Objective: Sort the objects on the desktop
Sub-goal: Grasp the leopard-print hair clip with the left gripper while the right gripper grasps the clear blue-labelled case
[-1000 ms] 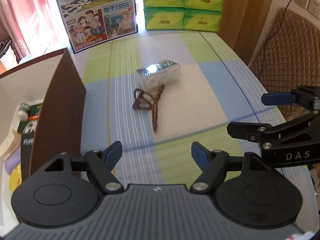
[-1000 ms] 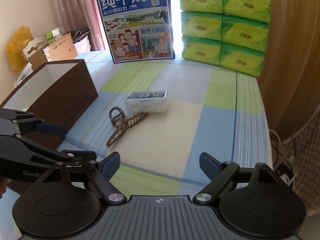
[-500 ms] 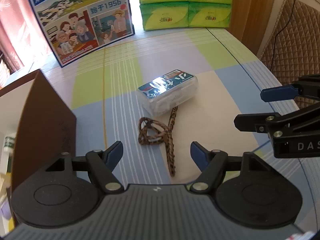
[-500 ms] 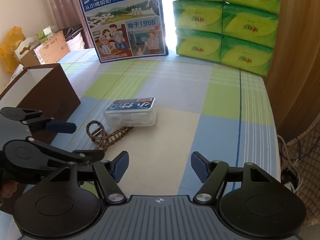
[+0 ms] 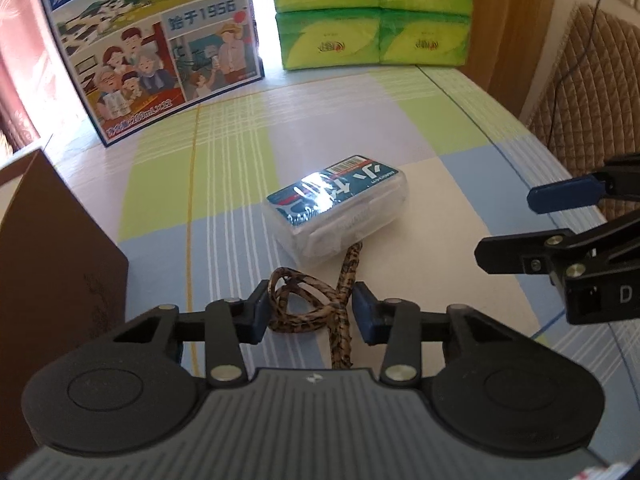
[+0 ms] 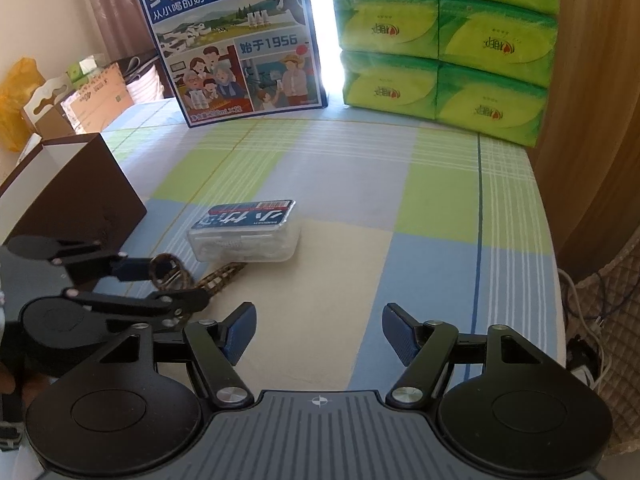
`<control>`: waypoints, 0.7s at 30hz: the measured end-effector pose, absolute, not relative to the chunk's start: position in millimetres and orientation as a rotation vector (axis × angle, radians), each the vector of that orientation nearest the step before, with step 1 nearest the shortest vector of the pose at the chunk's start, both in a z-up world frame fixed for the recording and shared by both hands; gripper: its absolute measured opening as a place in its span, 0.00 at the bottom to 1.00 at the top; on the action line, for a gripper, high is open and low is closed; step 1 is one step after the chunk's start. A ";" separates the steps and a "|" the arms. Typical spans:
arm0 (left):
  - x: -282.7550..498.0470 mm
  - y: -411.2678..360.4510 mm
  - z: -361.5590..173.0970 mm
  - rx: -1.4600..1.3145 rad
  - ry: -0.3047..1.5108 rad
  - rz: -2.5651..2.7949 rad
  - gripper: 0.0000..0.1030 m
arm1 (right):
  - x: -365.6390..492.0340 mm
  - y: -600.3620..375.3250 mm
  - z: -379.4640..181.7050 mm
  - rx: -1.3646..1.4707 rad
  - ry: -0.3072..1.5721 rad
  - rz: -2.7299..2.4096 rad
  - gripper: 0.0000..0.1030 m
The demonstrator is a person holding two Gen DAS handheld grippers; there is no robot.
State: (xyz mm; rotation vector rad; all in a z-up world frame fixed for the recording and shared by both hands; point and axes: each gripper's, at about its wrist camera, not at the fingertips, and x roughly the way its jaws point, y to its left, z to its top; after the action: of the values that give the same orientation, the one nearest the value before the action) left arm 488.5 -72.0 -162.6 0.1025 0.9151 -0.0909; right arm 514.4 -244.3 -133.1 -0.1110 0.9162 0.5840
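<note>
- Your left tongs [image 5: 308, 312] are closing around the cord [image 5: 316, 304] loop, pads touching it.
- Your right tongs [image 6: 318, 334] gape, empty.
- Clear box [image 5: 340, 212] shut; brown box [image 6: 76, 196] at the tabletop's [image 6: 432, 216] left edge, contents unseen.

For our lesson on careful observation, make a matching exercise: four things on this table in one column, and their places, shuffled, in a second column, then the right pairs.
Things:
1. leopard-print cord
2. clear plastic box
3. green tissue packs
4. brown box

Places:
A. stacked at the table's far edge
B. at the table's left edge
C. between the left gripper fingers, which are closing
D. mid-table, just beyond the cord

Pairs: 1-C, 2-D, 3-A, 4-B
</note>
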 end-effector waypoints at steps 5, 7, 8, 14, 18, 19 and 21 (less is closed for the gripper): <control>474.3 -62.3 -161.4 0.063 0.917 0.000 0.36 | 516.4 -237.0 -134.5 -0.099 0.912 0.610 0.66; 467.0 -55.0 -160.4 0.023 0.922 0.045 0.36 | 516.3 -231.0 -134.7 -0.097 0.904 0.625 0.67; 463.5 -52.0 -159.6 0.007 0.926 0.068 0.35 | 516.3 -227.2 -134.9 -0.099 0.898 0.634 0.68; 450.9 -42.3 -156.4 -0.077 0.945 0.189 0.36 | 515.1 -200.3 -139.9 -0.162 0.845 0.693 0.75; 452.4 -33.4 -154.8 -0.142 0.942 0.269 0.36 | 519.8 -186.0 -152.1 -0.218 0.816 0.728 0.77; 452.9 -31.8 -154.5 -0.156 0.941 0.279 0.36 | 521.5 -183.8 -154.7 -0.217 0.809 0.737 0.79; 455.2 -27.9 -154.3 -0.183 0.941 0.290 0.35 | 525.8 -178.5 -158.7 -0.223 0.782 0.749 0.86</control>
State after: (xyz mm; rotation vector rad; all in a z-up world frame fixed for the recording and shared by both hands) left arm 455.2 -27.9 -154.3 -0.1830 0.9407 0.2904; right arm 525.8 -178.5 -158.7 -0.2233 0.7825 0.7487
